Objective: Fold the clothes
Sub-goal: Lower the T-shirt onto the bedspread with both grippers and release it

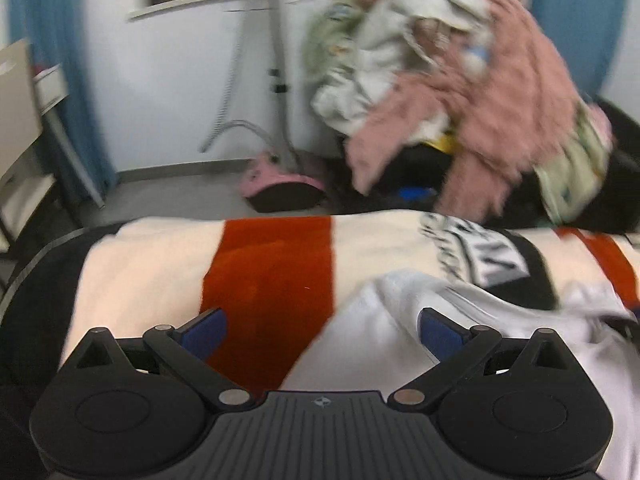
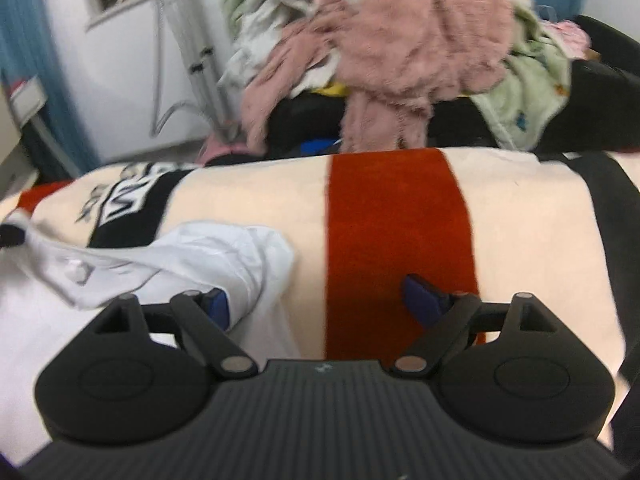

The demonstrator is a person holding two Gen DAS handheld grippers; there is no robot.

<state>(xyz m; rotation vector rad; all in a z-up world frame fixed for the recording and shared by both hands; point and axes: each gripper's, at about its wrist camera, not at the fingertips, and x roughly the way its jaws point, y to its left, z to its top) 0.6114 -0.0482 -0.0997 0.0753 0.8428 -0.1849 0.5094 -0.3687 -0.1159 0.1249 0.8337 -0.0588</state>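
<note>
Behind our bed's striped blanket (image 1: 272,264) sits a big clothes pile (image 2: 400,40) (pink and fluffy). We tip both tools down. Our left gripper (image 1: 322,330) and right gripper (image 2: 320,298) are wide open, holding nothing, over the white shirt (image 1: 400,344).

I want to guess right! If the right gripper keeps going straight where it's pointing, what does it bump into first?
Probably the blanket, about on its red stripe. The right gripper is open with nothing between its fingers. The white garment lies just off to one side. Depth is hard to judge.
</note>
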